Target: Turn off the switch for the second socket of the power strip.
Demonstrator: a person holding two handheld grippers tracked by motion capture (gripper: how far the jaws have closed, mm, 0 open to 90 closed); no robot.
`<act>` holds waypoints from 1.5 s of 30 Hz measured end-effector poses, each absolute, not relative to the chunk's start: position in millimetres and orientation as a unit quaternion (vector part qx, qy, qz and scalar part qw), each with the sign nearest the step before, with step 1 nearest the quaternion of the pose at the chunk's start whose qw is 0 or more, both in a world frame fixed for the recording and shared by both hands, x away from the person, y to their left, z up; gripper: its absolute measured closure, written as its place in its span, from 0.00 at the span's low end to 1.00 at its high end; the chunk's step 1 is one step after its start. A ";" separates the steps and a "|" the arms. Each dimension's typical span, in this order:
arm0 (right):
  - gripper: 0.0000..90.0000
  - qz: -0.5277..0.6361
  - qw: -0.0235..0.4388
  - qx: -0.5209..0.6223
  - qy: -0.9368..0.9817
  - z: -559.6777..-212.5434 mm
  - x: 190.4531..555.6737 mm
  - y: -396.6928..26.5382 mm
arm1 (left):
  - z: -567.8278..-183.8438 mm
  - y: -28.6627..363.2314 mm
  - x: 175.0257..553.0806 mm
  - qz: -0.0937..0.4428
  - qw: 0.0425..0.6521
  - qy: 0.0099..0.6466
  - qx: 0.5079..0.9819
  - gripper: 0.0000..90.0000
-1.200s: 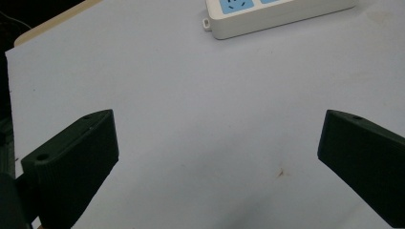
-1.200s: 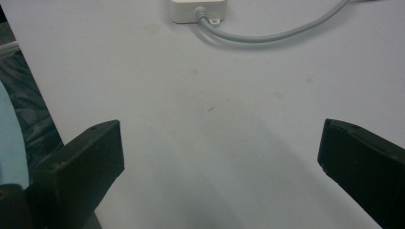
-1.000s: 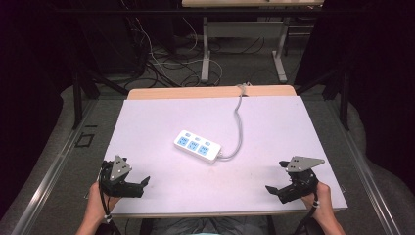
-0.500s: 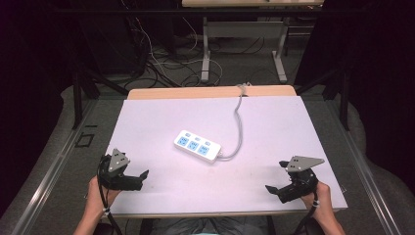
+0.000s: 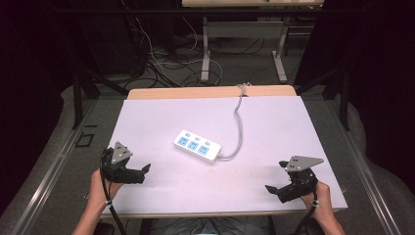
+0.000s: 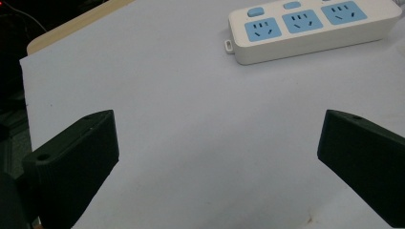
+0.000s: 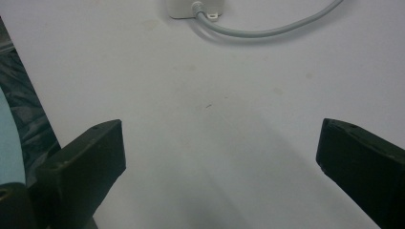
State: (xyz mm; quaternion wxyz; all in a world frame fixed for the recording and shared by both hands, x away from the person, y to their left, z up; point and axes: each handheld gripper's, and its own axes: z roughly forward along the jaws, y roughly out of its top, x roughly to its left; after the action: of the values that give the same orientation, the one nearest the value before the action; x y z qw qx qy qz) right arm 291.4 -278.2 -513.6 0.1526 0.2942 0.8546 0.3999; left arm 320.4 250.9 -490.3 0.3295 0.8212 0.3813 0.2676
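A white power strip (image 5: 198, 146) with blue sockets lies flat in the middle of the white table top (image 5: 274, 122). Its grey cable (image 5: 239, 127) runs to the table's far edge. My left gripper (image 5: 143, 172) hovers near the front left corner, open and empty, pointing right toward the strip. In the left gripper view the strip (image 6: 310, 26) lies ahead at the upper right, well beyond the jaws of the left gripper (image 6: 217, 162). My right gripper (image 5: 272, 190) is open and empty near the front right corner. The right gripper view shows the strip's cable end (image 7: 195, 8) far ahead of the right gripper (image 7: 217, 162).
A wooden strip (image 5: 210, 92) borders the table's far edge, where the cable drops off. Beyond it stand desk legs (image 5: 205, 49) and loose wires (image 5: 161, 58) on the floor. Bare white surface surrounds the power strip on all sides.
My left gripper has shifted a little forward, away from the person. The right gripper and the power strip have stayed in place.
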 end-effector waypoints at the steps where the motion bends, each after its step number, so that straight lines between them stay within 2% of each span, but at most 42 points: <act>1: 0.02 0.399 0.153 0.294 0.855 -513.6 291.6 -278.3 | -489.9 250.3 322.0 0.266 0.328 0.381 0.823 0.00; 45: 0.03 0.400 0.153 0.296 0.854 -515.0 291.9 -277.2 | -491.9 218.3 373.3 0.248 0.328 0.372 0.832 0.00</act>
State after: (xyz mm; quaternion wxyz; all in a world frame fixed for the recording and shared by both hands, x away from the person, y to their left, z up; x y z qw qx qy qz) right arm 291.9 -277.2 -515.0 0.1531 0.2959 0.8536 0.4004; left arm 373.3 218.3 -491.9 0.3281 0.8323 0.3715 0.2482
